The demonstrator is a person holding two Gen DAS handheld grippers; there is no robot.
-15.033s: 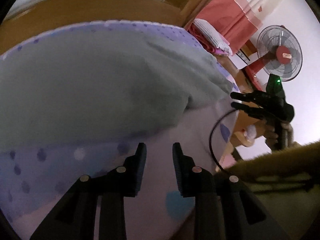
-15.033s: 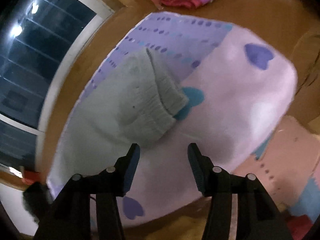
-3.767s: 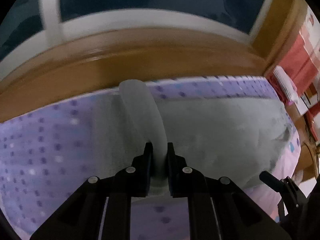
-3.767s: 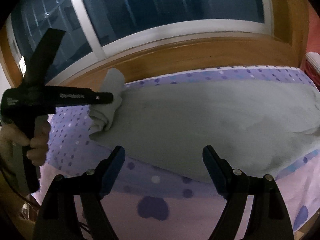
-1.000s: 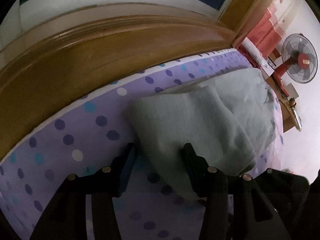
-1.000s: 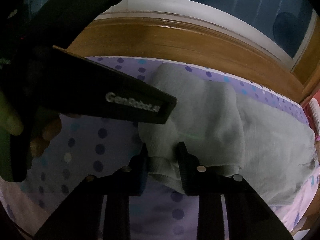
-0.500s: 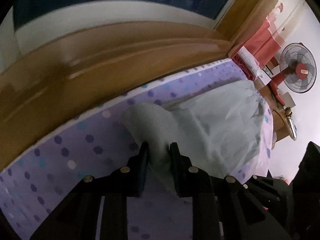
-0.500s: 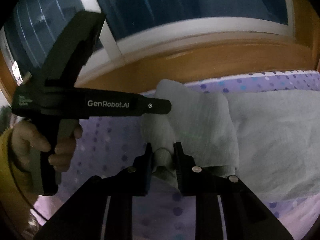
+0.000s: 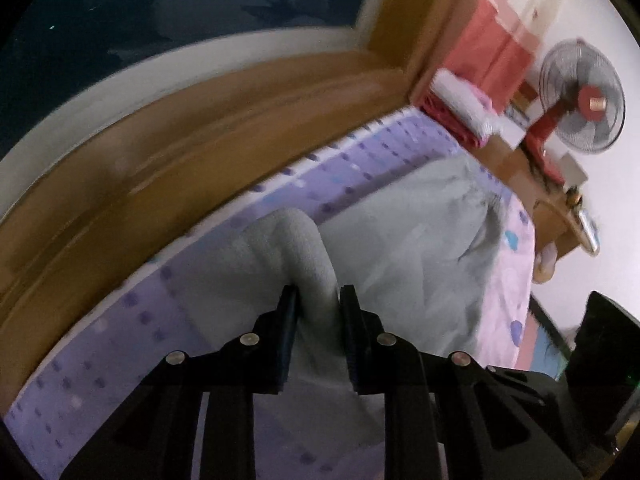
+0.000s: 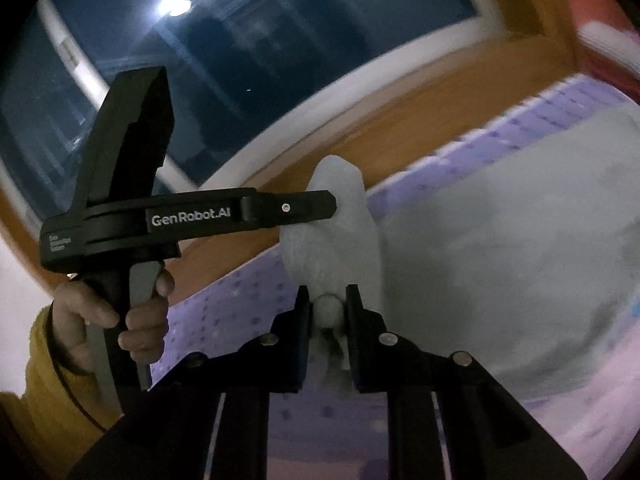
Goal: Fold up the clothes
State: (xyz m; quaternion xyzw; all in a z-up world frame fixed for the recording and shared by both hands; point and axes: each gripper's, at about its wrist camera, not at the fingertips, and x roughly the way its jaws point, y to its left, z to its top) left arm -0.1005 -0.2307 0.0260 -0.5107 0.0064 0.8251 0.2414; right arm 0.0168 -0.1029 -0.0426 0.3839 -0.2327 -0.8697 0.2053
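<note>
A pale grey-green garment lies spread on a purple dotted bed sheet. My left gripper is shut on a lifted fold of the garment at its near end. My right gripper is shut on the same raised end of the garment. In the right wrist view the left gripper comes in from the left, its tip pressed into the top of the lifted fold. The rest of the garment rests flat towards the right.
A wooden ledge and a dark window run along the far side of the bed. A stack of folded red and white cloth lies at the corner. A red standing fan stands beyond. The sheet turns pink at the right.
Both grippers have lifted the gripped end of the garment higher off the sheet. The views have tilted up, showing more window.
</note>
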